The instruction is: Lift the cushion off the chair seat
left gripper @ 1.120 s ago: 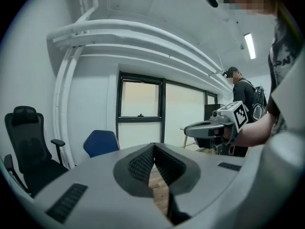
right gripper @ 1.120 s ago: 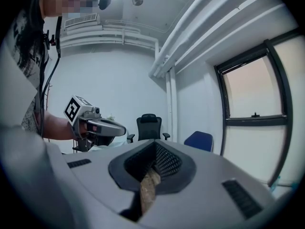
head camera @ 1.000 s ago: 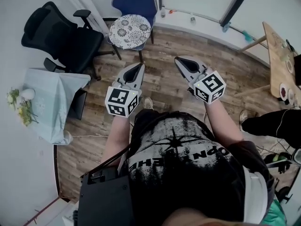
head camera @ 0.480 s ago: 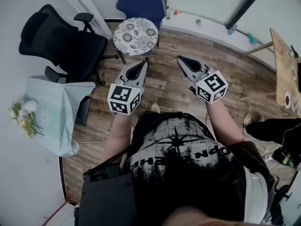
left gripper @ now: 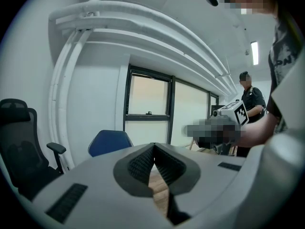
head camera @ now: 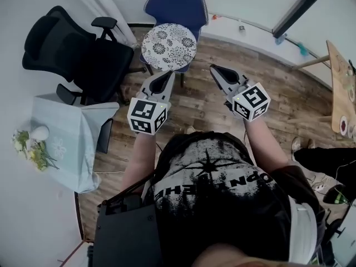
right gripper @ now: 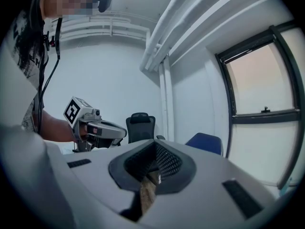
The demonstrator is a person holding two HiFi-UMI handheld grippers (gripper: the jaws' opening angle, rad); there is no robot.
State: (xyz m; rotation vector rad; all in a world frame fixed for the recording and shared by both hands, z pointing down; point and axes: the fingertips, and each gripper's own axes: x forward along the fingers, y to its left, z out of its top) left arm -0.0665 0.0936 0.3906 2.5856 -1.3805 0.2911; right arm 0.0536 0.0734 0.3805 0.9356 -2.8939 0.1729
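Cushion (head camera: 168, 47): round, floral-patterned, lying flat on the seat of the blue chair (head camera: 179, 3) and reaching its front edge. Left gripper (head camera: 168, 74): jaws closed tip to tip with nothing between them, held over the wood floor (head camera: 194, 107) short of the seat's front edge, not touching it. Right gripper (head camera: 213, 68): jaws likewise closed and empty, off the seat's right front corner, apart from it

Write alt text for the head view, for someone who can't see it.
Seen from above, a person holds two shut grippers, the left gripper and the right gripper, over a wood floor, pointed toward a blue chair whose seat carries a round floral cushion neither touches. A black office chair stands at the picture's left.
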